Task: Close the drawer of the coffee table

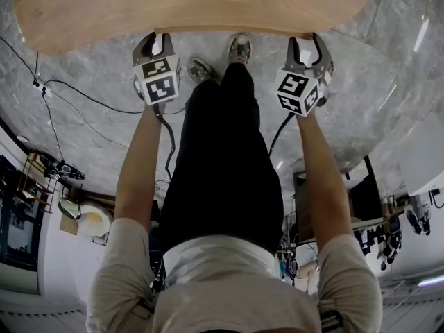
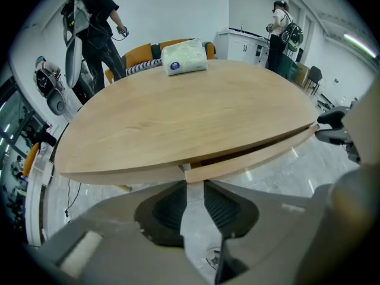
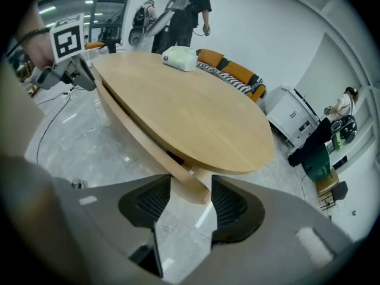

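The drawer (image 2: 249,158) juts slightly from under the coffee table (image 2: 178,111), along its near edge. The left gripper (image 2: 196,186) and right gripper (image 3: 191,183) both stand agape, a drawer end at each one's tips, unpressed. The blue label on the tissue pack (image 2: 184,58) is unreadable.

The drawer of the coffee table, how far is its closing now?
Done: the left tool and the right tool, both open, sit at opposite ends of the drawer front. In hand: probably lining up a push. Left: the drawer stands out from under the table top, a dark gap showing, so it must go in.

Tissue pack (image 2: 184,59) on coffee table (image 2: 196,114)
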Tool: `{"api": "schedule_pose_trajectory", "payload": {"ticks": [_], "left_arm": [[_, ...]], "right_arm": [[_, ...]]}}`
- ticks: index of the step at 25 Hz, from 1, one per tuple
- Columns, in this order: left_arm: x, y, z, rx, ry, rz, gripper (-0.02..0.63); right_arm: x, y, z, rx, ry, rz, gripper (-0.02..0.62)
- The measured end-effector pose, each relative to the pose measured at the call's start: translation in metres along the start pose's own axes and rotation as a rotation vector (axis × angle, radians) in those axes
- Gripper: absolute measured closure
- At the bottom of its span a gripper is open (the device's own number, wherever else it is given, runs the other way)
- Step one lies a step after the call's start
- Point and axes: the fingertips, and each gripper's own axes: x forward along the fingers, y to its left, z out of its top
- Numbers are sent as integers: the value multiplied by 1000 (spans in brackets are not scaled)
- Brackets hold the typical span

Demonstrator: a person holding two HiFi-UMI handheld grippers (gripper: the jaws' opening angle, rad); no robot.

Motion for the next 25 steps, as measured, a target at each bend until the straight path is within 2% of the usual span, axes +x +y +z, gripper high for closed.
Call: {"api": "schedule_pose_trajectory", "payload": {"ticks": [7,11,13,21,25], "left_arm": [[0,2,7,-11,-25,41,489],[3,3,10,-46,-48,49,489],[4,3,14,-89,-61,48,489],[9,5,25,-201,-90,61,489],[11,7,24,-190,-94,63,489]], "right_arm": [[2,-5,1,110,-28,-13,362],[6,-10,-1,316,-82,7,353],[8,-12,-1,374,-105,2,351],[15,-19,6,372,-138,-15,351],[15,-17,4,367,-135,-15,351]]}}
